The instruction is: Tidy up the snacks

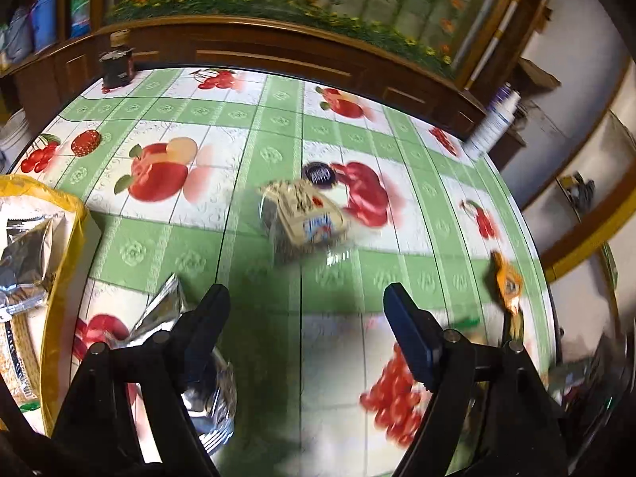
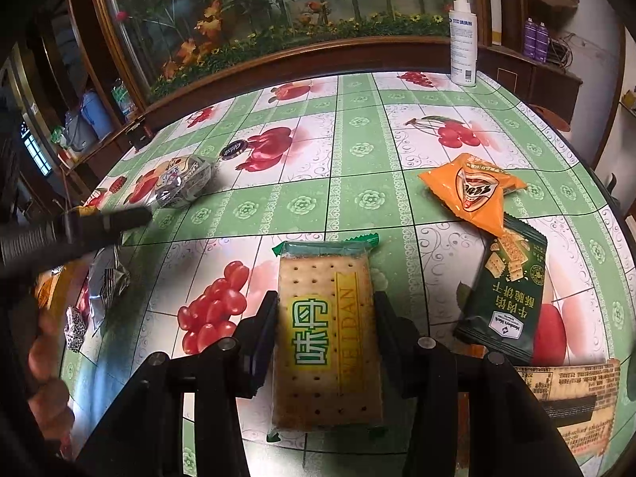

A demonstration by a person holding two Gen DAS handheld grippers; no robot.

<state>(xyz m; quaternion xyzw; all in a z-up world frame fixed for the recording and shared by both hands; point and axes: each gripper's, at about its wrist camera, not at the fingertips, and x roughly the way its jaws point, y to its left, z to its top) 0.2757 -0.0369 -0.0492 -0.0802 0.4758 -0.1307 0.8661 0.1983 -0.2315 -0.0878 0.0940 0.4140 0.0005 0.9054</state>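
My right gripper (image 2: 324, 310) is shut on a cracker pack (image 2: 328, 334) with a green and yellow label, its fingers pressed on both long sides. An orange snack bag (image 2: 473, 192) and a dark green cracker bag (image 2: 508, 290) lie to its right. My left gripper (image 1: 306, 298) is open and empty above the table. A clear-wrapped snack pack (image 1: 306, 218) lies ahead of it, also in the right wrist view (image 2: 179, 183). A silver foil packet (image 1: 163, 310) lies by the left finger. A yellow basket (image 1: 65, 262) at the left holds snack packs.
The table has a green and white fruit-print cloth (image 2: 357, 151). A white spray bottle (image 2: 463, 39) stands at the far edge. A small dark round item (image 1: 318, 175) lies beyond the clear pack. A dark jar (image 1: 117, 67) stands at the far left. A printed box (image 2: 572, 389) lies front right.
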